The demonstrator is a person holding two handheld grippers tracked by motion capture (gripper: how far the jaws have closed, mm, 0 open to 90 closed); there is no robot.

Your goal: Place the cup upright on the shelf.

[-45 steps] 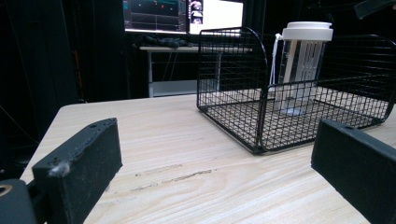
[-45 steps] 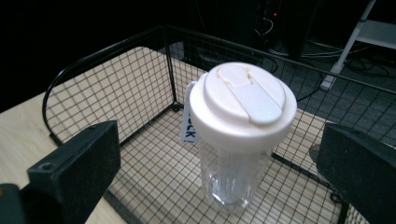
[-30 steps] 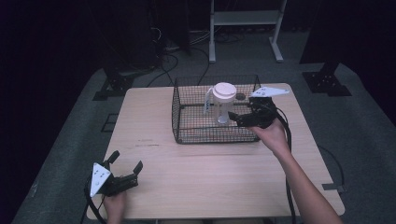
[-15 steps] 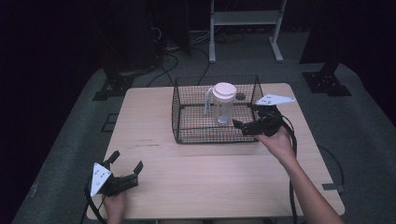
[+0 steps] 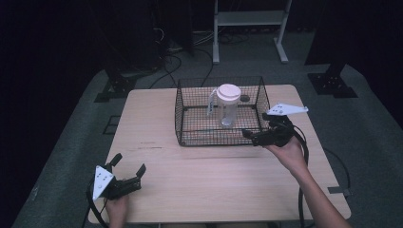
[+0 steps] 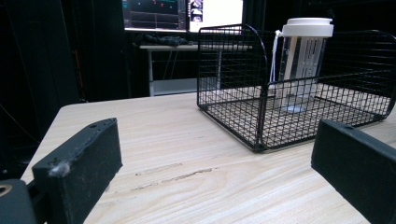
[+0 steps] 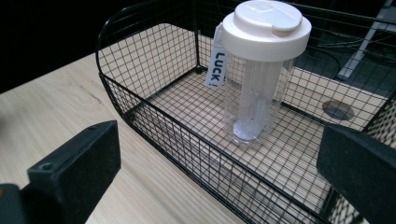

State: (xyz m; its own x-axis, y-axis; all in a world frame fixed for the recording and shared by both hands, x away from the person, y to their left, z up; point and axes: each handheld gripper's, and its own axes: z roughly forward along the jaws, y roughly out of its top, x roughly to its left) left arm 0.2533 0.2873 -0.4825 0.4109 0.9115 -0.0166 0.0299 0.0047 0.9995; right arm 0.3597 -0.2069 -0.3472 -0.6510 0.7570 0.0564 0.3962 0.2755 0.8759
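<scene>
Bottle: we see the clear bottle (image 5: pixel 228 105) with its white lid (image 7: pixel 266 21) standing upright inside the wire basket (image 5: pixel 190 137), toward the back middle of its floor; a white tag (image 7: pixel 217 63) hangs at its side.
Basket: it sits on the counter (image 5: pixel 214 180) toward 12 o'clock.
Right gripper: our right gripper (image 5: pixel 250 136) hovers just outside the basket's near right corner, jaws spread wide and holding nothing.
Left gripper: our left gripper (image 5: pixel 128 167) rests low at the counter's 7 o'clock corner, jaws likewise apart and empty, well apart from the basket.
Key relation: from the right gripper the bottle lies at about 11 o'clock, over the basket's near wall; its long axis is vertical.
Nearer hand: the right, by far.
Our judgement: any grasp would need to come over the rim, jaws straddling the upright body below the lid.
</scene>
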